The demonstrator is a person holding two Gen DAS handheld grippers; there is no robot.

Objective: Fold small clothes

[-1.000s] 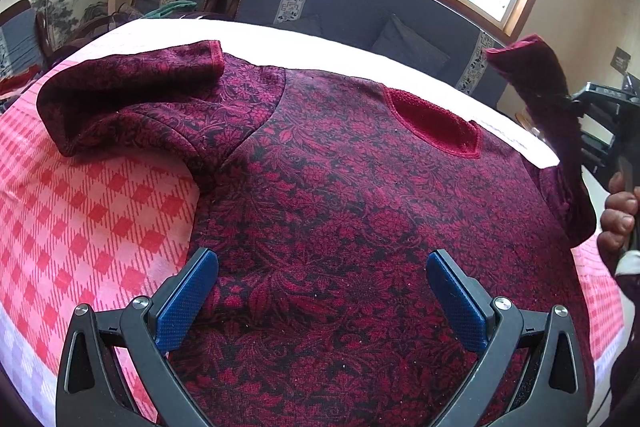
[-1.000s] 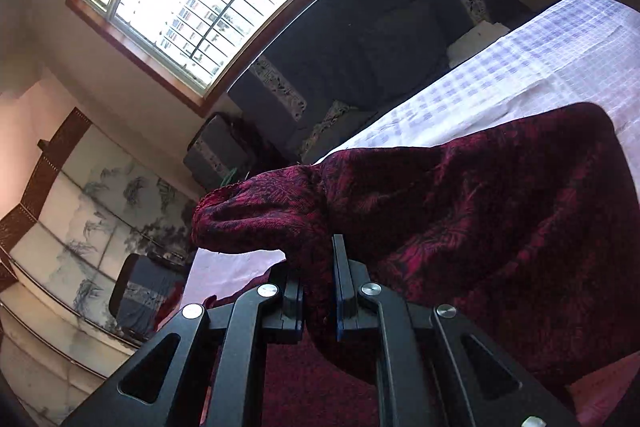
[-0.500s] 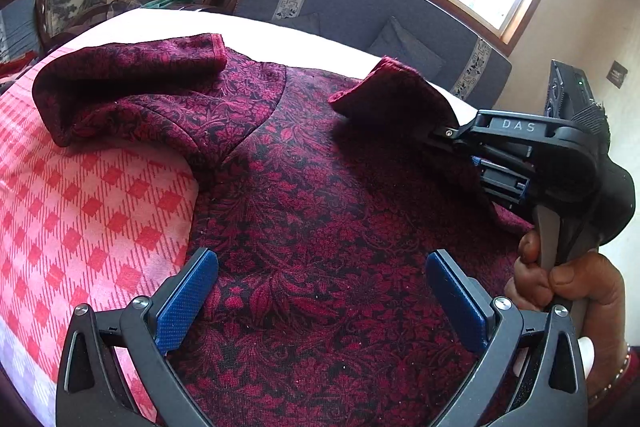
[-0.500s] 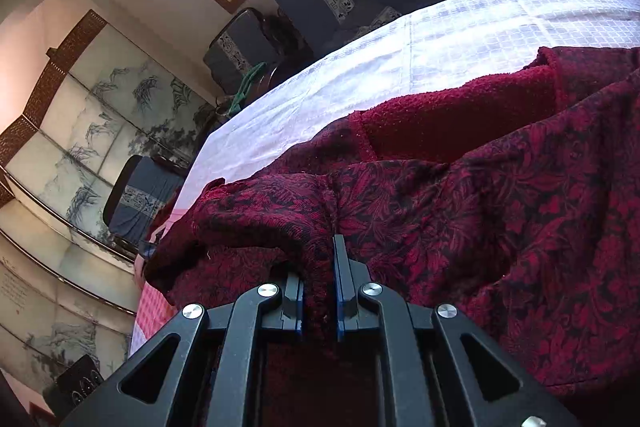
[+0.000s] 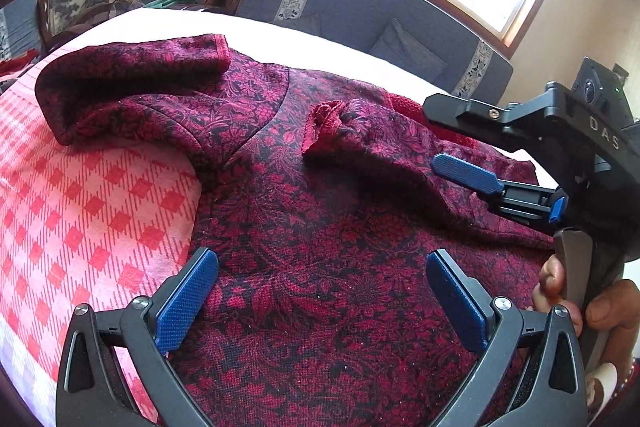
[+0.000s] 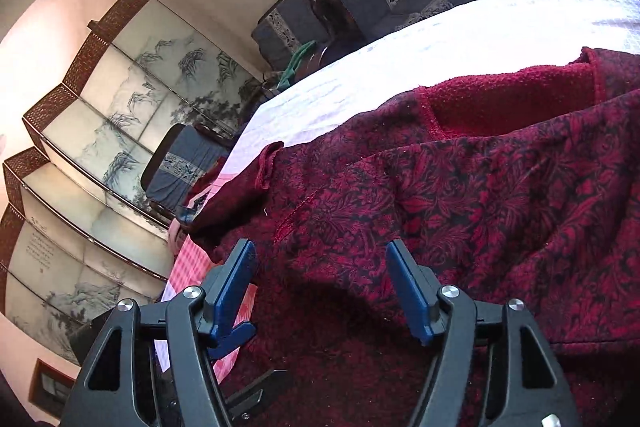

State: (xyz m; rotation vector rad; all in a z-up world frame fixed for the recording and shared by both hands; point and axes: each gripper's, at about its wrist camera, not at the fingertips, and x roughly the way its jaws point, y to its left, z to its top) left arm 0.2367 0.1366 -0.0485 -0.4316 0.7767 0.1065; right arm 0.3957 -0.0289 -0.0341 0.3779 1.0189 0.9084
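Presently the dark red floral-patterned knit top [image 5: 320,267] lies spread flat on the bed with the red-and-white checked cover [image 5: 92,211], its neckline toward the window and its hem toward the person. The right sleeve [image 5: 380,151] lies folded inward across the chest, its cuff pointing left toward the garment's middle. The right claw [image 6: 320,283] hangs just above that sleeve with its blue pads well apart and nothing between them; the cloth is released. The left claw [image 5: 320,303] hovers over the lower body of the top, jaws likewise wide apart and empty.

The left sleeve [image 5: 132,87] lies unfolded, bunched and looped out to the left over the checked cover, its cuff doubled back toward the shoulder. Its long axis runs roughly crosswise to the body, up and to the left of the left claw. Judgement: the left claw is clearly the nearer one, and the matching fold calls for it to travel forward-left to the cuff.
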